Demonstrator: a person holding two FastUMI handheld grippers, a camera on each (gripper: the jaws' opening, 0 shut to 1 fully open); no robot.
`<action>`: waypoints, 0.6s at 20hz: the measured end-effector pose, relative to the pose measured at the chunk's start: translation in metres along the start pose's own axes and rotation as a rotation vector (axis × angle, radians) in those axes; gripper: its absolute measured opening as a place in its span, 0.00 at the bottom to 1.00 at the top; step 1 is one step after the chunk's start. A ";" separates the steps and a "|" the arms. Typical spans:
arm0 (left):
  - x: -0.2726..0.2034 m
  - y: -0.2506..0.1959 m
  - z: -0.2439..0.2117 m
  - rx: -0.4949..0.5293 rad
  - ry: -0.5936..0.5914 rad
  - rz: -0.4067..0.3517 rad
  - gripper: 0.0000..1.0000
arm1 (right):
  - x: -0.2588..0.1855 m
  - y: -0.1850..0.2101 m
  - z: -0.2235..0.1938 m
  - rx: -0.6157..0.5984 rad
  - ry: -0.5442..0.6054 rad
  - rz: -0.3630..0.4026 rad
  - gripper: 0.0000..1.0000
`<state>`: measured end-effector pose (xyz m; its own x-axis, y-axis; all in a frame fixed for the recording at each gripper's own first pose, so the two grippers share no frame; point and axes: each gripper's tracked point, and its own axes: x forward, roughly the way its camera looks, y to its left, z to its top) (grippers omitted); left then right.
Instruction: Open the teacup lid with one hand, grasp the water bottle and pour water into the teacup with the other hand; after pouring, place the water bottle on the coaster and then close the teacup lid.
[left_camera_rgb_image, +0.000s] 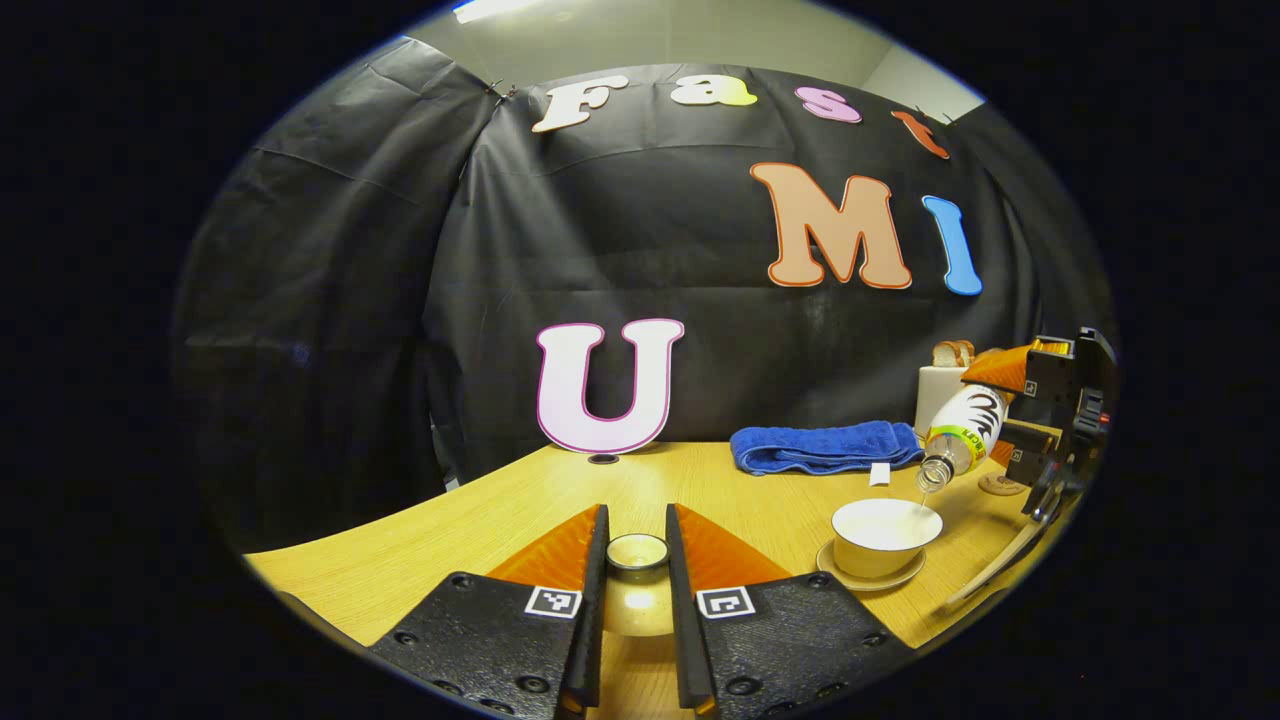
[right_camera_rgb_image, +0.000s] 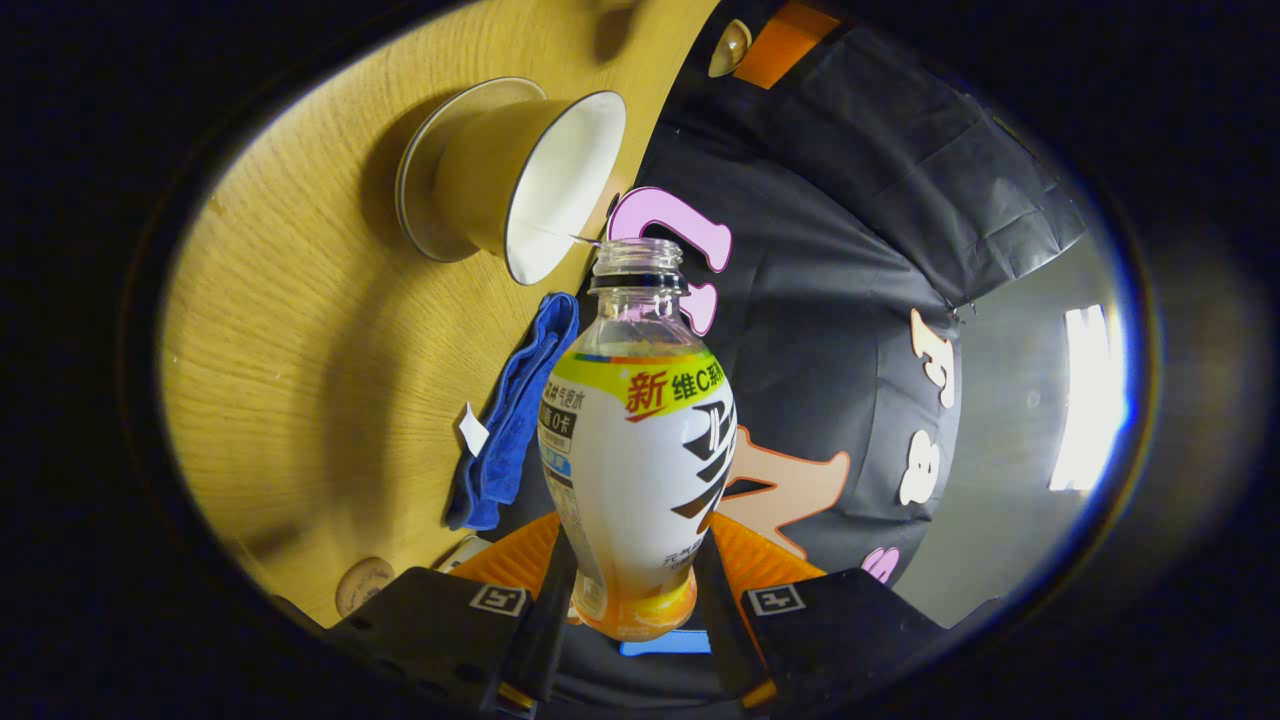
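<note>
The right hand-held gripper (right_camera_rgb_image: 632, 590) has its fingers pressed on the lower body of the bottle (right_camera_rgb_image: 640, 450), which is tipped over so its open mouth points down at the cup (left_camera_rgb_image: 886, 535). In the left gripper view a thin stream seems to fall from the mouth just above the cup's far rim. The left hand-held gripper (left_camera_rgb_image: 637, 585) is closed on the lid (left_camera_rgb_image: 637, 552), holding it low over the table (left_camera_rgb_image: 420, 560), well apart from the cup.

The main risk, as I judge it, is the pour missing. The mouth sits near the cup's edge, not over its middle, so a small drift of the hand could send water down the outer wall onto the saucer (left_camera_rgb_image: 868, 578) and the table. Tipping further would speed the flow and could splash or overfill; how full the cup is cannot be told from here.

The grip is low on a rounded, smooth bottle, so it could slip or swing as the water shifts. The neck could also knock the rim and rock the cup on its saucer.

The coaster (left_camera_rgb_image: 1001, 485) lies just beyond the cup, close under the right gripper, with the blue towel (left_camera_rgb_image: 825, 447) nearby; setting the bottle down off-centre could leave it to tip. The lid, pinched by its knob, could slip if the left fingers ease.
</note>
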<state>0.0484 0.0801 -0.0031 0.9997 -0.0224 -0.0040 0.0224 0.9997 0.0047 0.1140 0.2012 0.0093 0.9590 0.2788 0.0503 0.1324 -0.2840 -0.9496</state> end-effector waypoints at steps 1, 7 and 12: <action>0.000 0.000 0.000 0.000 0.000 0.000 0.28 | 0.000 0.007 0.000 0.049 0.004 0.037 0.67; 0.000 0.000 -0.001 0.000 -0.001 0.000 0.27 | -0.007 0.038 0.006 0.391 0.027 0.223 0.66; 0.000 -0.001 0.000 0.000 -0.001 -0.001 0.27 | -0.014 0.034 0.003 0.732 0.060 0.291 0.65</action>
<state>0.0483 0.0795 -0.0032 0.9997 -0.0234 -0.0034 0.0234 0.9997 0.0045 0.1042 0.1905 -0.0246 0.9445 0.2299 -0.2347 -0.3044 0.3437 -0.8883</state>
